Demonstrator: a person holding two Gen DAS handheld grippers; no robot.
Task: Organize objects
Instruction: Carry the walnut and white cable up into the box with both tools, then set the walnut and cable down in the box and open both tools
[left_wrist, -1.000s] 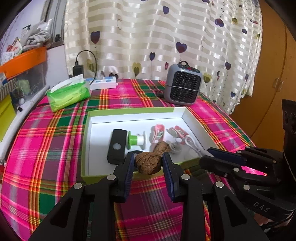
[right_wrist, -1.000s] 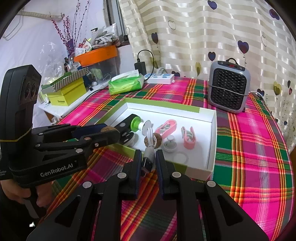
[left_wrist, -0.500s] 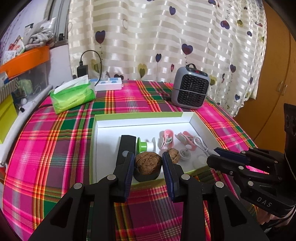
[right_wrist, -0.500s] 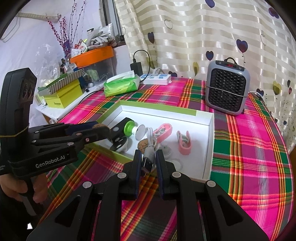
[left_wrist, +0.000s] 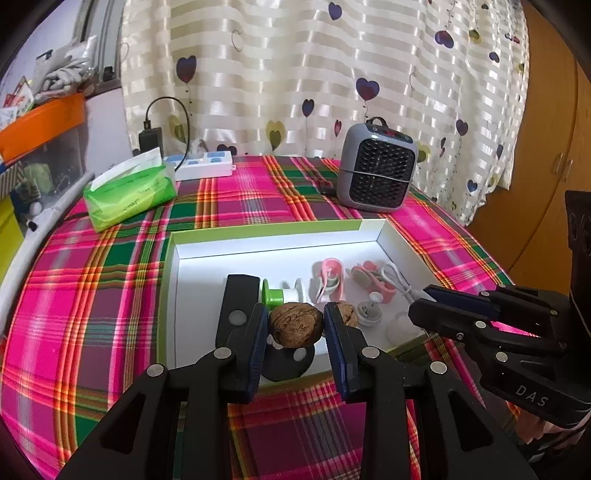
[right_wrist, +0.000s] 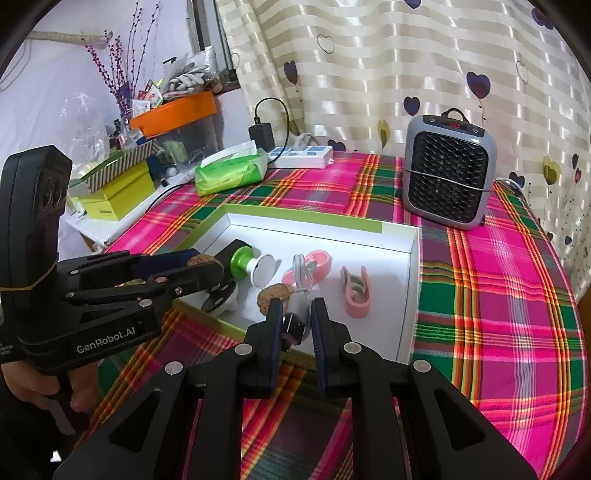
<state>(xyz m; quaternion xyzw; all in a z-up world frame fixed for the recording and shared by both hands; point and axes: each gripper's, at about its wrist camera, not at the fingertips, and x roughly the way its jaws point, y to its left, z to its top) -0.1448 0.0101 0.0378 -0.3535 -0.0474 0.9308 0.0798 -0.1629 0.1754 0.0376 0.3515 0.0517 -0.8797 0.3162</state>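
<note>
Tissue pack (left_wrist: 129, 192): lay on the plaid tablecloth (left_wrist: 92, 295) at far left, well apart from the box.
Power strip (left_wrist: 203, 168): lay at the far edge of the table, just right of the tissue pack.
Box (left_wrist: 168, 295): shallow, green-rimmed and white inside; sat open at the centre of the table.
Black block (left_wrist: 238, 295): lay in the left part of the box, long axis running near to far.
Green spool (left_wrist: 275, 295): lay on its side just right of the black block.
Left gripper (left_wrist: 295, 332): reached in level over the near rim of the box, fingers pointing far; it was clenched on a walnut (left_wrist: 295, 325) with one pad against each side. The nut was lifted above a black round piece (left_wrist: 288, 363) on the box floor.
Second walnut (right_wrist: 273, 297): lay on the box floor, just right of the left gripper's right finger.
Pink clips (left_wrist: 328, 282): two lay right of centre in the box, with a small white round part (left_wrist: 367, 314) near them.
Right gripper (right_wrist: 297, 326): entered from the right at the near right corner of the box, angled toward the left; its fingers grasped the plug end of a white USB cable (right_wrist: 301, 291), which trailed away over the far pink clip.
Heater (left_wrist: 375, 170): small, grey, upright beyond the far right corner of the box.
</note>
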